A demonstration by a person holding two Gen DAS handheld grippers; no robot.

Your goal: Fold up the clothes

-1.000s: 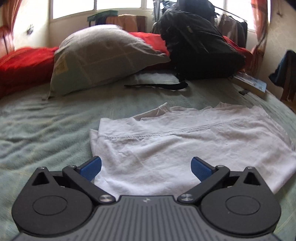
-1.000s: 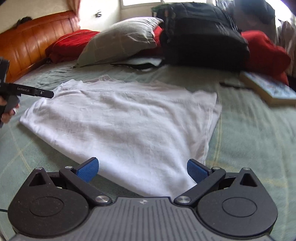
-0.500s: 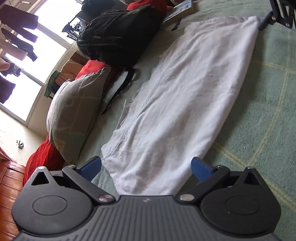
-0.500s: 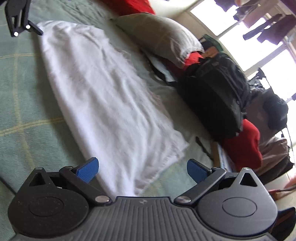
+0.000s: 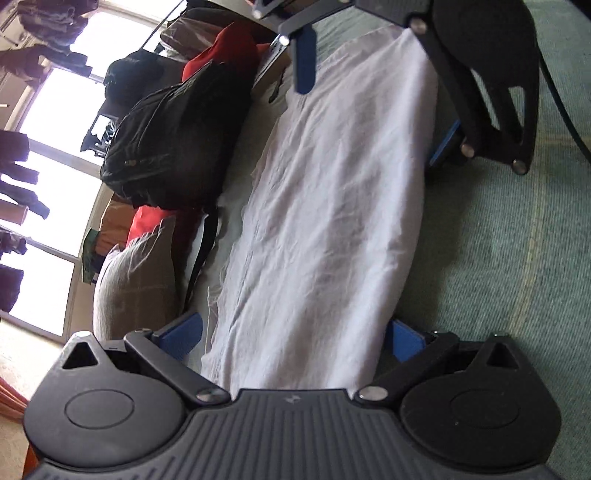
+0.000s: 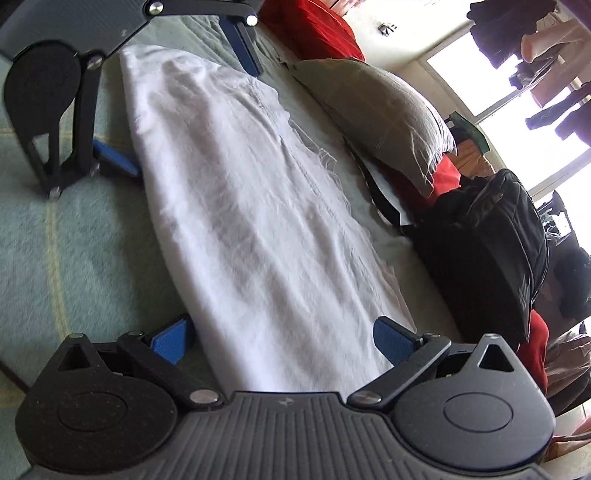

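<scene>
The white garment lies flat on the green blanket as a long folded strip, wrinkled, with a stitched hem line running along the side nearer the pillow. In the right wrist view the same garment stretches away from the camera toward the other gripper.

The left gripper sits at one short end of the garment with its blue pads spread wide, one on each side of the cloth; the cloth passes between them and nothing is pinched. The right gripper sits at the opposite short end, its jaws also wide apart, with the cloth end lying between its blue pads. Each gripper shows in the other's view at the far end of the garment, tilted on its side, fingers straddling the cloth edge.

Beside the garment, along its hemmed long edge, a grey pillow rests on the blanket, and a black backpack stands next to the pillow with a strap trailing toward the cloth. Red bedding lies behind the pillow. Beyond the backpack are bright windows with dark clothes hanging in front of them.
</scene>
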